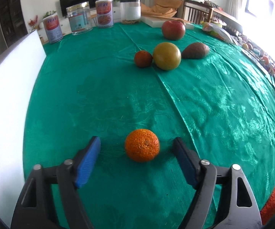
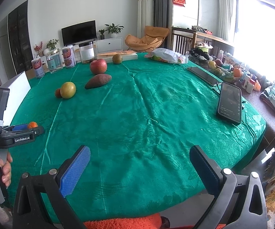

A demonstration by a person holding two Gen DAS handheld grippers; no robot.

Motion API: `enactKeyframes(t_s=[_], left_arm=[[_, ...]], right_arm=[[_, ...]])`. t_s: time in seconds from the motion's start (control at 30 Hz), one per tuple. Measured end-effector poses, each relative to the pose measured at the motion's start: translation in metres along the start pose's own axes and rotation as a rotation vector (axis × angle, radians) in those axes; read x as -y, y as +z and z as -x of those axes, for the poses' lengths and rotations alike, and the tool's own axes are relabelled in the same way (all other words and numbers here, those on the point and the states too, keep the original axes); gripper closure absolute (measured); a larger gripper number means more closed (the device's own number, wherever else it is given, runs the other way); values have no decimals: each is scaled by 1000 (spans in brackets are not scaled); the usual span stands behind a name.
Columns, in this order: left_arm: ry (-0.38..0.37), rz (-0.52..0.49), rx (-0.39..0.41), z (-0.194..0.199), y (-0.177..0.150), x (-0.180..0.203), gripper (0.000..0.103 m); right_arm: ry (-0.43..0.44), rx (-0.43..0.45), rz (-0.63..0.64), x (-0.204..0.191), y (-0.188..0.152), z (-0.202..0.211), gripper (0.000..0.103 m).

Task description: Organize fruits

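A bright orange mandarin [image 1: 142,145] lies on the green tablecloth [image 1: 103,95] between the open fingers of my left gripper [image 1: 137,143], untouched by the pads. Farther off lie a small dark mandarin [image 1: 143,59], a yellow-green round fruit [image 1: 166,56], a sweet potato [image 1: 195,50] and a red apple [image 1: 173,30]. In the right wrist view my right gripper [image 2: 140,152] is open and empty above the near table edge. The left gripper [image 2: 25,129] shows there at the left, around the mandarin [image 2: 32,124]. The apple [image 2: 98,66], sweet potato [image 2: 98,81], yellow-green fruit [image 2: 68,89] and another brownish fruit [image 2: 117,59] also show.
A white board [image 1: 9,99] stands along the table's left side. Several jars and cans [image 1: 104,13] line the far edge beside a flat white box [image 2: 118,55]. Two phones [image 2: 230,102] and a plastic bag [image 2: 168,55] lie on the right side.
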State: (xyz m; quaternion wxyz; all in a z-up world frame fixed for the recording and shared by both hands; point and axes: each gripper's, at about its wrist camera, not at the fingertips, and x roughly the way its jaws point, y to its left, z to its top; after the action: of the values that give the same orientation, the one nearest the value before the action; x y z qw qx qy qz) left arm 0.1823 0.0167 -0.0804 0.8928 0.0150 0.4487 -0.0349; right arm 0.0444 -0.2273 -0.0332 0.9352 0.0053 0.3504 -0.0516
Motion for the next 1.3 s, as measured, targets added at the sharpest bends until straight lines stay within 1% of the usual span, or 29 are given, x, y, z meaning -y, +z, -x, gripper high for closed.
enactKeyframes(t_s=[0.03,0.1,0.17,0.2,0.27,0.37,0.4,0.5,0.57,0.63,0.67,0.7,0.8,0.87,0.93,0.97,1.0,1.07,1.1,1.13,1.2,1.27,1.3], left_arm=[[8,3,0,0,-1,-1,15],[7,25,-8,-1,-2,-7,7],[13,30,-10,-1,-4,-11,4],[13,32,-12,-2,-4,-12,3],[12,33,-16,-3,-5,-13,1],[11,32,-17,-3,-5,-13,1],[11,32,-16,-3,-5,-13,1],[12,35,-14,-3,-6,-13,0],[17,42,-9,-4,-6,-13,0],[23,48,-4,-4,-6,-12,0],[24,48,-3,-4,-6,-12,0],[23,49,-3,-4,-5,-12,0],[23,48,-3,-4,-5,-12,0],[24,49,-3,-4,-5,-12,0],[24,48,-3,-4,-5,-12,0],[24,48,-3,-4,-5,-12,0],[24,48,-3,-4,-5,-12,1],[21,50,-3,-4,-6,-12,1],[16,49,-4,-4,-6,-13,1],[3,47,-3,-3,-6,-14,1],[-62,55,-12,2,-7,-23,1],[-131,99,-12,10,-8,-34,2],[-147,117,-7,13,-7,-37,2]], right_arm=[[-2,-3,1,0,0,-1,0],[-7,-11,4,-1,1,-2,0],[10,-42,12,-2,3,-7,0],[52,-79,24,-2,5,-14,0],[167,-145,46,-4,17,-28,0],[249,-133,73,-13,53,-47,0],[295,-142,64,-18,70,-58,0],[451,-214,13,-40,111,-108,0],[503,-245,-9,-63,126,-145,0],[548,-281,-21,-86,134,-178,7],[574,-300,-40,-95,136,-192,16],[593,-314,-64,-103,137,-204,21],[626,-335,-114,-121,138,-229,21],[642,-345,-108,-134,139,-238,21],[640,-360,-81,-145,139,-245,23],[628,-341,-67,-149,141,-245,26],[630,-350,-69,-151,142,-249,37],[633,-364,-91,-148,143,-253,52],[645,-373,-98,-146,142,-251,52],[657,-376,-96,-141,140,-247,52],[670,-380,-68,-130,134,-230,53],[668,-383,-43,-114,125,-211,53],[666,-387,-40,-105,119,-201,53]])
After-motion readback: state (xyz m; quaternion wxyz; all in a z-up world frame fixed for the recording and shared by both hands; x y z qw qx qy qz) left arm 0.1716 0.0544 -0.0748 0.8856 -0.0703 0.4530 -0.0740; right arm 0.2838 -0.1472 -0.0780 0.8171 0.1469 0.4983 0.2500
